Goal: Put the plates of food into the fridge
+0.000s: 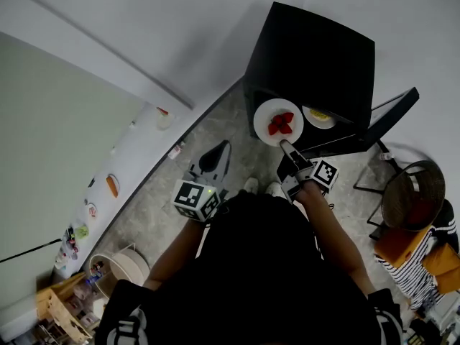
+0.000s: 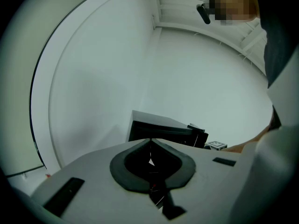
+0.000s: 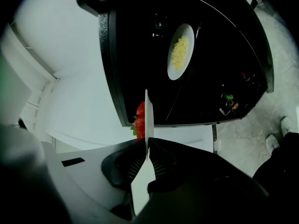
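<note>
Right hand-held gripper (image 3: 146,146) is clamped on the rim of a round white plate (image 1: 264,119) of red strawberries (image 1: 281,123), held before the open black fridge (image 1: 316,56); left hand-held gripper (image 2: 150,142) is closed, empty.

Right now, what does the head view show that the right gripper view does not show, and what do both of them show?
Only the head view: the left gripper held low, the long white counter at the left, and a wicker chair at the right.
Only the right gripper view: the right gripper, its jaws closed on the rim of the strawberry plate, seen edge-on.
Both: the strawberry plate, the open black fridge, and the plate of yellow food inside it.
</note>
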`<state>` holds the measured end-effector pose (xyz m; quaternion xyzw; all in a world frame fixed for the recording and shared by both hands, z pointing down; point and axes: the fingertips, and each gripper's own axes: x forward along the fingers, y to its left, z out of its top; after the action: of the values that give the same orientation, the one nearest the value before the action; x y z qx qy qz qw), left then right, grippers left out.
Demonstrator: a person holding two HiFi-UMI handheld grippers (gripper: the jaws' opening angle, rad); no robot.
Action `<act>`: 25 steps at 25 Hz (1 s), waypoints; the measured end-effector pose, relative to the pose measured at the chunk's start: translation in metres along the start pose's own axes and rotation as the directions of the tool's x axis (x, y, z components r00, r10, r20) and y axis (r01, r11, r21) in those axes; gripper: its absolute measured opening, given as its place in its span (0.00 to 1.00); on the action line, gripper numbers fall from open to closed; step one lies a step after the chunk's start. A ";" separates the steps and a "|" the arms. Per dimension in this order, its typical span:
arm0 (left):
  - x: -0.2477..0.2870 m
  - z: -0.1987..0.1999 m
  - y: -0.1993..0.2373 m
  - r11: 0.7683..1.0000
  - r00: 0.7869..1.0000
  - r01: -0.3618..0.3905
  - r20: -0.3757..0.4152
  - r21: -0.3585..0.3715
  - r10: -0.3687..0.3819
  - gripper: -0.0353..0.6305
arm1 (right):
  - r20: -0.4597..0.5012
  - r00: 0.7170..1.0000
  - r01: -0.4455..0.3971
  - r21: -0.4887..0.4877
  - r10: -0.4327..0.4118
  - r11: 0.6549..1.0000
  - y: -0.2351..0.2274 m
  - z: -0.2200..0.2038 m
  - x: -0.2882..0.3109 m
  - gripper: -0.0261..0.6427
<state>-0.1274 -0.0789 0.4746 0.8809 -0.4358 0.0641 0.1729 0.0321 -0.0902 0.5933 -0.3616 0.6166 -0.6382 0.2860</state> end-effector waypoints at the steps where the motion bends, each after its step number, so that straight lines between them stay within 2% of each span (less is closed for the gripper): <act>1: 0.001 0.001 0.000 1.000 1.000 0.003 -0.001 0.002 -0.003 0.09 | 0.004 1.000 0.006 0.007 -0.006 1.000 -0.006 0.004 0.004 0.09; 5: 0.011 0.006 0.006 1.000 1.000 0.005 0.006 0.005 -0.005 0.09 | 0.020 0.999 0.031 -0.003 -0.031 1.000 -0.025 0.025 0.024 0.09; 9: 0.020 0.010 0.010 1.000 1.000 0.004 0.010 0.000 -0.004 0.09 | 0.046 0.998 0.029 0.056 -0.032 0.998 -0.027 0.039 0.041 0.09; 12: 0.025 0.014 0.012 1.000 1.000 0.005 0.018 0.004 -0.005 0.09 | 0.050 0.998 0.036 0.052 -0.039 0.998 -0.033 0.047 0.049 0.09; 25: 0.039 0.018 0.019 1.000 1.000 -0.010 0.011 0.010 0.010 0.09 | 0.075 0.995 0.051 0.148 -0.063 0.988 -0.052 0.071 0.079 0.09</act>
<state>-0.1195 -0.1250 0.4727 0.8800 -0.4408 0.0622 0.1658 0.0489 -0.1910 0.6522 -0.3824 0.5457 -0.6746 0.3178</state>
